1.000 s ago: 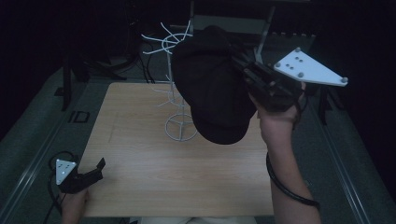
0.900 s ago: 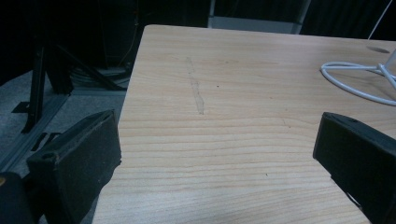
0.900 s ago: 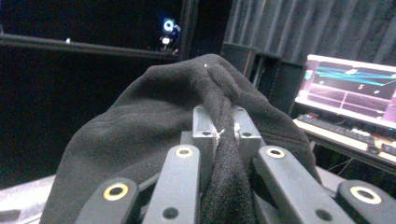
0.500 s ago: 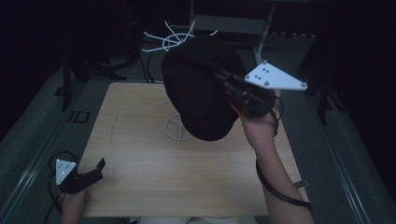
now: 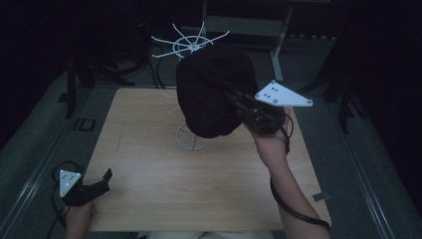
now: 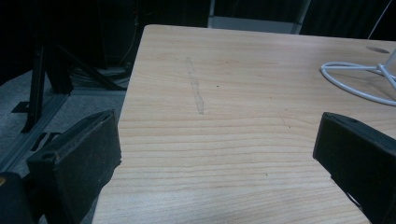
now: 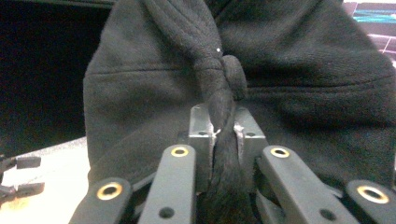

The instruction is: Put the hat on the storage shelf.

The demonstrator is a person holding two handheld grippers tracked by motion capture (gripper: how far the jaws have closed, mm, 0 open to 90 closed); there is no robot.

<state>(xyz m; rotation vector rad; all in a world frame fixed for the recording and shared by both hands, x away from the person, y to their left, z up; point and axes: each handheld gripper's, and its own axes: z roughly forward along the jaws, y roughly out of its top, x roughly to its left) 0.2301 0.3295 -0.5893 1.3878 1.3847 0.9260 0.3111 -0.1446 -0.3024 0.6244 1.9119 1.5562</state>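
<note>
Over the pale wooden counter your right gripper grasps the black fleece hat, just near-right of the white wire stand's spoked top; your left gripper idles released.

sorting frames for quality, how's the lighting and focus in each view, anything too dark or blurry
High view: dim overall, surroundings nearly black; the table is readable, but the black hat shows as a flat dark shape. Left gripper view: brightest, wood grain sharp, the near jaws slightly soft. Right gripper view: the hat's fleece and the clamped fold are clear, left background black, a little glare on the metal jaws.
</note>
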